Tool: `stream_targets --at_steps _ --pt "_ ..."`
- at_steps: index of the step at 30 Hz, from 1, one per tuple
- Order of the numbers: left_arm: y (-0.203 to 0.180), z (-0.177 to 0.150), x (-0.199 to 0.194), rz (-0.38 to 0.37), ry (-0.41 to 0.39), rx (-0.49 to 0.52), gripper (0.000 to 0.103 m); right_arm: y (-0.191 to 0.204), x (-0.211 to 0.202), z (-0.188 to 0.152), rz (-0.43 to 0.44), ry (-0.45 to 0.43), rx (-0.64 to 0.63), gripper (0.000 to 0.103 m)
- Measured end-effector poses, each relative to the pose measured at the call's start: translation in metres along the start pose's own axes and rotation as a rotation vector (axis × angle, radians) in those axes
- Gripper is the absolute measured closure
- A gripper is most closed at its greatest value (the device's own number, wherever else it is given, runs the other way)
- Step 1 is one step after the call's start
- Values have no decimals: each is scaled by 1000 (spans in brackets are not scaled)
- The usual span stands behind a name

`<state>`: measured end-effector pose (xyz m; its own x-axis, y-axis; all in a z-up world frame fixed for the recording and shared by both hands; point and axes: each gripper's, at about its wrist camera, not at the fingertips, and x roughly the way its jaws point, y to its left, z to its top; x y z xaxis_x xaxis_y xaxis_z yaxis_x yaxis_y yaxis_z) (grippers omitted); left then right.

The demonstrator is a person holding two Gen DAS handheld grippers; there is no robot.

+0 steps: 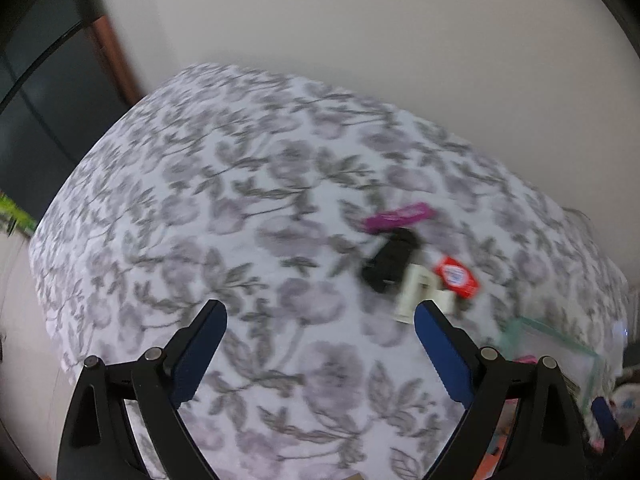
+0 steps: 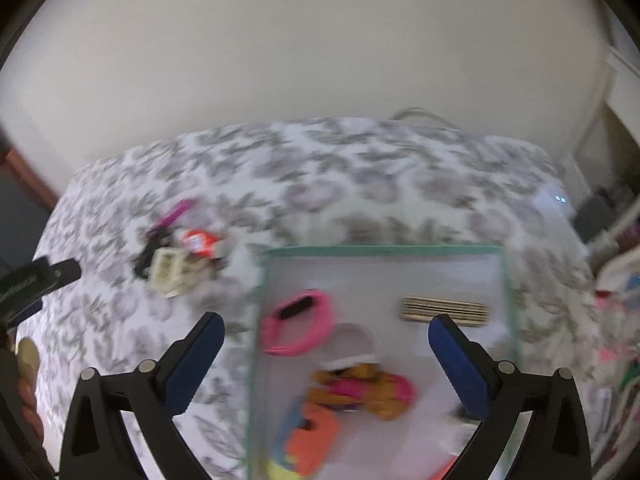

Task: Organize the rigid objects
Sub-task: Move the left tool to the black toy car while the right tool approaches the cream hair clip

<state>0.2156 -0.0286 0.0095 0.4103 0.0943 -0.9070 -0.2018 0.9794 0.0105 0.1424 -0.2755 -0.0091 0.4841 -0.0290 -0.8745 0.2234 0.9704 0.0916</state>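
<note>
A small pile of rigid objects lies on the floral cloth: a magenta bar (image 1: 400,216), a black piece (image 1: 390,262), a cream block (image 1: 416,290) and a red-and-white box (image 1: 456,276). My left gripper (image 1: 320,320) is open and empty, short of the pile. The pile also shows in the right wrist view, with the cream block (image 2: 170,272) and the red box (image 2: 198,242). My right gripper (image 2: 326,334) is open and empty above a clear glass box (image 2: 380,248) that holds a pink ring (image 2: 298,322), a striped block (image 2: 446,310) and several blurred toys.
The floral-covered surface (image 1: 200,200) ends at a white wall behind. A dark cabinet (image 1: 44,92) stands at the left. The glass box's corner (image 1: 560,340) shows at the right of the left wrist view. Colourful clutter (image 2: 616,320) lies at the far right.
</note>
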Motion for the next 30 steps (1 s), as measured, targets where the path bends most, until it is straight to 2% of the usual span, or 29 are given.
stream_targets --at_steps 4,8,13,20,22,28,30 --pt "27 4 7 26 18 -67 8 40 14 -5 55 10 -69 0" --pt "41 6 14 19 38 -105 8 68 21 -11 95 4 -119 0" --pt "44 7 21 24 49 -110 8 79 26 -13 128 -11 -115 0" --pt "31 9 49 7 78 -15 8 82 37 -5 144 -28 -55 0" --pt "27 14 56 3 64 25 8 86 41 -2 137 -28 -57 0" --pt "19 31 72 -80 42 111 8 111 66 10 179 2 -56 0" --pt "19 35 77 -107 42 126 8 118 75 12 169 13 -58 0"
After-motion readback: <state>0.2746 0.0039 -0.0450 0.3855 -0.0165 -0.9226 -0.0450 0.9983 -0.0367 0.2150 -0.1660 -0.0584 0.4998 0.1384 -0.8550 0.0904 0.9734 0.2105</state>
